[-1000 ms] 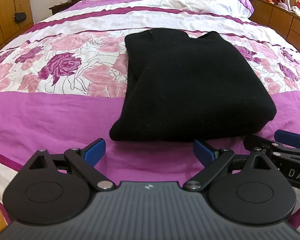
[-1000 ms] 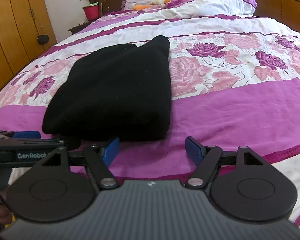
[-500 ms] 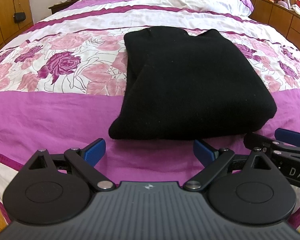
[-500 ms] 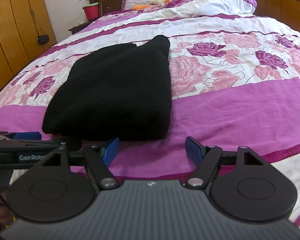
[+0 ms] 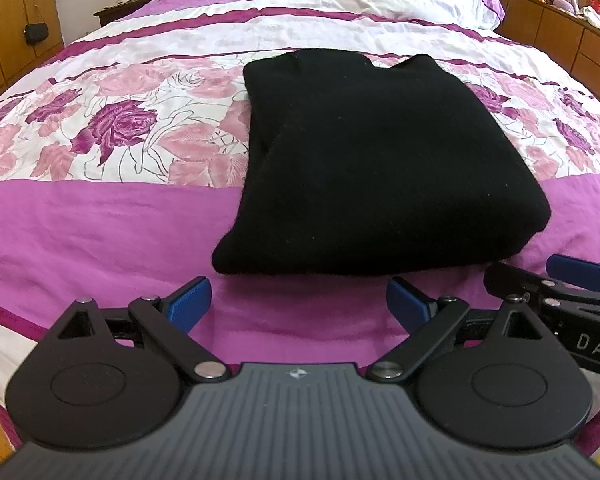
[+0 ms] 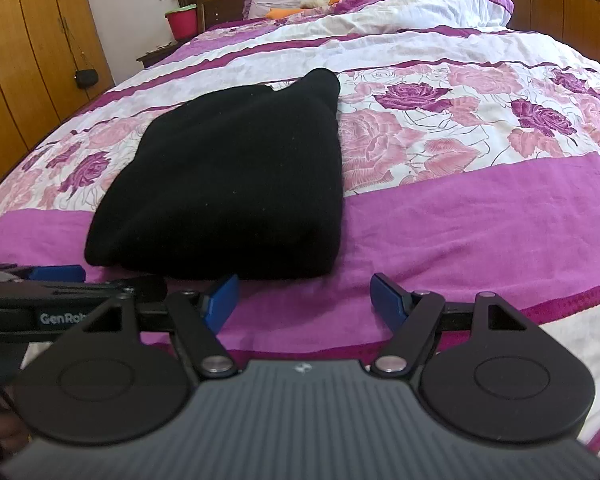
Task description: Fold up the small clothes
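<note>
Where it lies on the bed [image 5: 100, 240], the black garment [image 5: 372, 160] is one folded bundle, near the foot edge and about midway across, its near fold on the plain purple band, its far end on the rose-printed band.

- Garment: thick dark knit, squared off, layers stacked; a rounded fold faces the grippers. Long axis runs from the foot edge toward the pillows, slightly angled. The far end shows a small notch, perhaps a neckline; too dark to tell.
- Left gripper [image 5: 299, 300]: fingers apart, nothing between them, blue pads [image 5: 190, 300] clear of the cloth. The garment's near left corner sits just ahead of it, a strip of purple cover between.
- Right gripper [image 6: 304, 298]: fingers apart, empty. The garment's near right corner lies ahead and a little to its left; its left pad [image 6: 220, 300] is just short of the fold, apart from it as far as can be seen.
- Relation: both grippers stand side by side at the foot edge, one to each near corner, neither plainly nearer.
- Judgement: the fold looks finished or nearly so; any further fold would likely take the near edge away toward the pillows.
- Surroundings: wardrobe [image 6: 28, 60] left, red tub [image 6: 182, 24] by the headboard.
</note>
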The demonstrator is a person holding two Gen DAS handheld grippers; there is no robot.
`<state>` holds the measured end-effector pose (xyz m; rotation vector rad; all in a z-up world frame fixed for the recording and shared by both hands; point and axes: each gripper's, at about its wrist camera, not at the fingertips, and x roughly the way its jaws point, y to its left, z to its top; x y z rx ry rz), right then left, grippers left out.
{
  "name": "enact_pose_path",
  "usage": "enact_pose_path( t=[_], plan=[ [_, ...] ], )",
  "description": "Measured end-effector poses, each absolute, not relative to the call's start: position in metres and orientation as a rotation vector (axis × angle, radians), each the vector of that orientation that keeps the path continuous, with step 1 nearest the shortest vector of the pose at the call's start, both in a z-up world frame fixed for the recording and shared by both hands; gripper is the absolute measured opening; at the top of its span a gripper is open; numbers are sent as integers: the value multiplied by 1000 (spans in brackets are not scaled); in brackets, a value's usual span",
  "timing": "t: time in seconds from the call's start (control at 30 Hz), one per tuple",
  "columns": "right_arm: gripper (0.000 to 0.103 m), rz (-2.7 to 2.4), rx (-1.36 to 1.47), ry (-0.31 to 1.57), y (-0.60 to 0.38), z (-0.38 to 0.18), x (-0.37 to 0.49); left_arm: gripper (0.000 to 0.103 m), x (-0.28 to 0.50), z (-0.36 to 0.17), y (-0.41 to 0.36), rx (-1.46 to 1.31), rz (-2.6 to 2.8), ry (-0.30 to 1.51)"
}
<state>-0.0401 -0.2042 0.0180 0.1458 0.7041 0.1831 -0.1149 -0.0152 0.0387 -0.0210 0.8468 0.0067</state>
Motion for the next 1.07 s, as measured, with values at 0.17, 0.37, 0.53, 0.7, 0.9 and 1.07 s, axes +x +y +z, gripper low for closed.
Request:
enact_pose_path(
  t=[0.17, 0.37, 0.53, 0.7, 0.9, 1.07],
  plan=[
    [74, 182, 147, 709, -204, 17, -40, 97, -115, 39, -15, -21, 5, 848],
    [74, 183, 146, 707, -205, 17, -40, 97, -116, 37, -16, -21, 3, 854],
    [74, 183, 146, 706, -204, 18, -41, 97, -115, 37, -16, -20, 2, 855],
    [74, 183, 145, 706, -204, 17, -41, 97, -116, 37, -17, -20, -9, 856],
    [74, 183, 145, 706, -204, 17, -41, 97, -115, 36, -16, -22, -11, 865],
    [74, 183, 144, 705, -204, 18, -41, 97, -115, 36, -16, -22, -16, 872]
  ],
)
